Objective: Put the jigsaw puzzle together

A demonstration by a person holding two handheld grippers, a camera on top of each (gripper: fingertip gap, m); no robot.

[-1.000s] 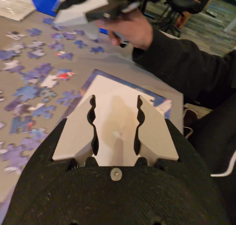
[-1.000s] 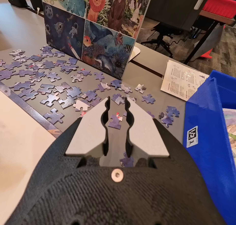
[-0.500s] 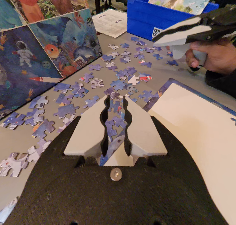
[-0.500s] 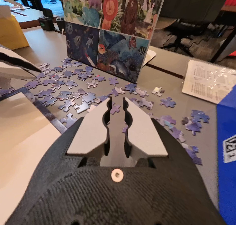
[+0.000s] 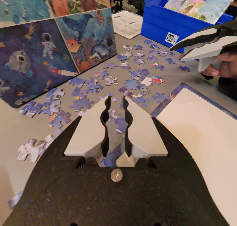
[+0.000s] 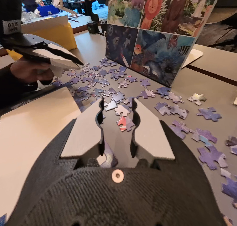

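Both tongs empty, jaws apart: my left gripper narrowed and swung off the puzzle tray — right gripper widened over loose puzzle pieces mid-table, far of tray; pick-up pending, tray w/o pieces.

A white coded tag is stuck on the blue bin, upper right; a white label is borne by the left gripper, upper left.

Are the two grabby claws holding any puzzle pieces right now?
No, nothing is held. The left gripper and the right gripper are both open and empty, above the loose puzzle pieces lying on the table.
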